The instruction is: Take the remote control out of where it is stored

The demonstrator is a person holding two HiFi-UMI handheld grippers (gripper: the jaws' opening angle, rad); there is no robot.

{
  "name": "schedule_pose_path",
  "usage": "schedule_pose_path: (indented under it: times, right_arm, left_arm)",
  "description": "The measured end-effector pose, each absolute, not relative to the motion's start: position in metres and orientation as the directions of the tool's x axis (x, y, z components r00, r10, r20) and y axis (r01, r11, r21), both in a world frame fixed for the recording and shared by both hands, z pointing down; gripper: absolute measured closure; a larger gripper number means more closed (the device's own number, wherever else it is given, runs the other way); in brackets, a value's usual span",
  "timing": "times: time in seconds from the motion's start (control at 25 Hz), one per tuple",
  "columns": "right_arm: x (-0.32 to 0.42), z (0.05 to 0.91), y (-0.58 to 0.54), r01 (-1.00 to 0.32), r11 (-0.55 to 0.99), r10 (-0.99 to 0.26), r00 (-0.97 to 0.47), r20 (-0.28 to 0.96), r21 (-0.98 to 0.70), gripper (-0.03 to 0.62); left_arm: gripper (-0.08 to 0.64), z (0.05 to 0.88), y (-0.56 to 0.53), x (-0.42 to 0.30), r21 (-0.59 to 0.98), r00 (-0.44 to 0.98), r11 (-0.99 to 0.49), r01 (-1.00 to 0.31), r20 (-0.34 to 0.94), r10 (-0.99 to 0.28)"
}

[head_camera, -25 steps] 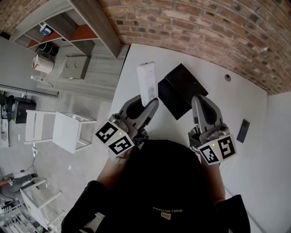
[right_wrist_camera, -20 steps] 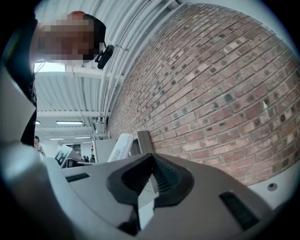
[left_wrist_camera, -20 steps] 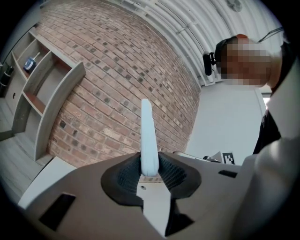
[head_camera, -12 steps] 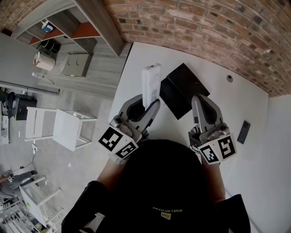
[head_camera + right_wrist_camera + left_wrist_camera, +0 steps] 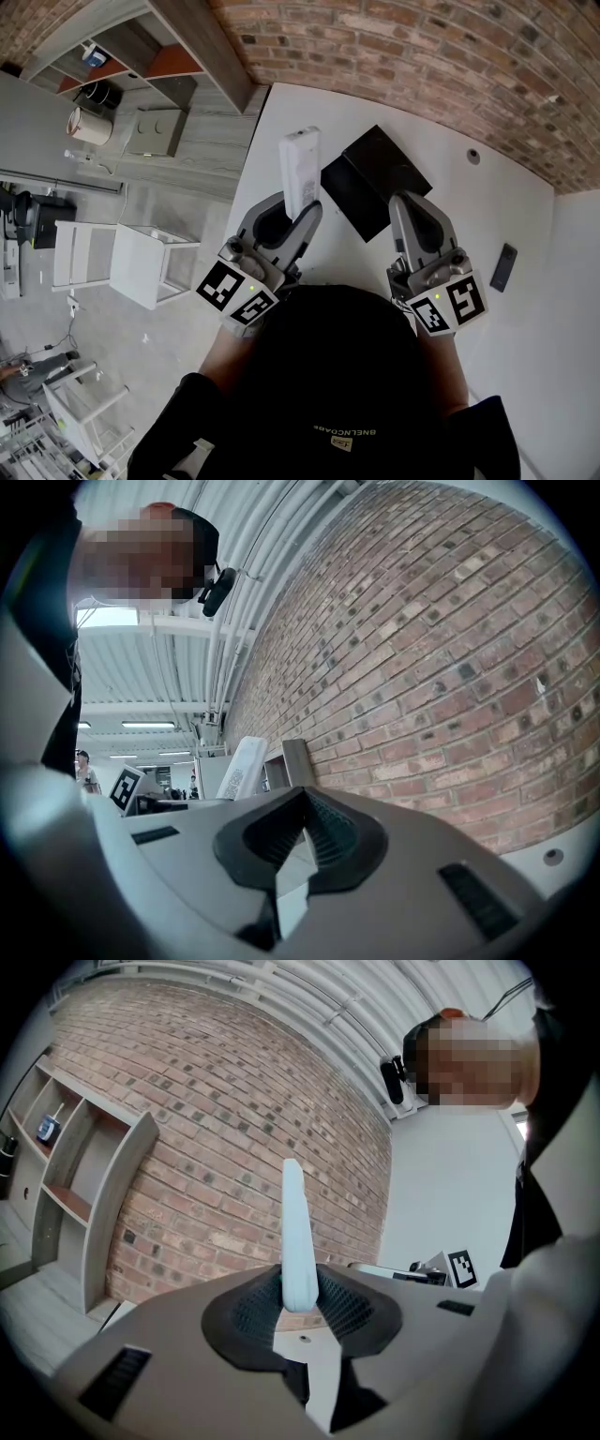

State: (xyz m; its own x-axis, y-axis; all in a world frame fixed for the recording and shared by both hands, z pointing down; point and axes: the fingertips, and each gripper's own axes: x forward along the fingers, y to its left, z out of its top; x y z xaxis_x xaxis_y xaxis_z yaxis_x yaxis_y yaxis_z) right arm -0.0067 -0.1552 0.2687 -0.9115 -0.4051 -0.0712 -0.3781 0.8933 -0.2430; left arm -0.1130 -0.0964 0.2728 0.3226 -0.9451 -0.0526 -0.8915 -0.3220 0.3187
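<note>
My left gripper (image 5: 302, 212) is shut on the lower end of a white remote control (image 5: 300, 172), holding it up above the white table (image 5: 487, 206). In the left gripper view the remote (image 5: 296, 1232) stands edge-on, pinched between the black pads (image 5: 251, 1309). In the right gripper view the remote (image 5: 242, 766) shows to the left. The black storage box (image 5: 373, 180) lies open on the table, just right of the remote. My right gripper (image 5: 410, 214) hovers at the box's near edge, its jaws together with nothing between them.
A dark slim device (image 5: 503, 267) lies at the table's right side, and a small round fitting (image 5: 472, 157) sits near the brick wall (image 5: 422, 66). The table's left edge drops to the floor, where a grey shelf unit (image 5: 141, 47) and white stools (image 5: 141, 272) stand.
The left gripper has shifted slightly with the remote, first right, then back left. The right gripper has barely moved.
</note>
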Motion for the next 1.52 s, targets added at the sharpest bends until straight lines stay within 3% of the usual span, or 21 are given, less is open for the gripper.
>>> schedule_pose_path:
  times: [1.52]
  right_arm:
    - [0.010, 0.271, -0.142, -0.375, 0.900, -0.396, -0.916, -0.059, -0.223, 0.588]
  left_arm:
    - [0.448, 0.291, -0.086, -0.102, 0.418, 0.332, -0.301, -0.857, 0.002, -0.943]
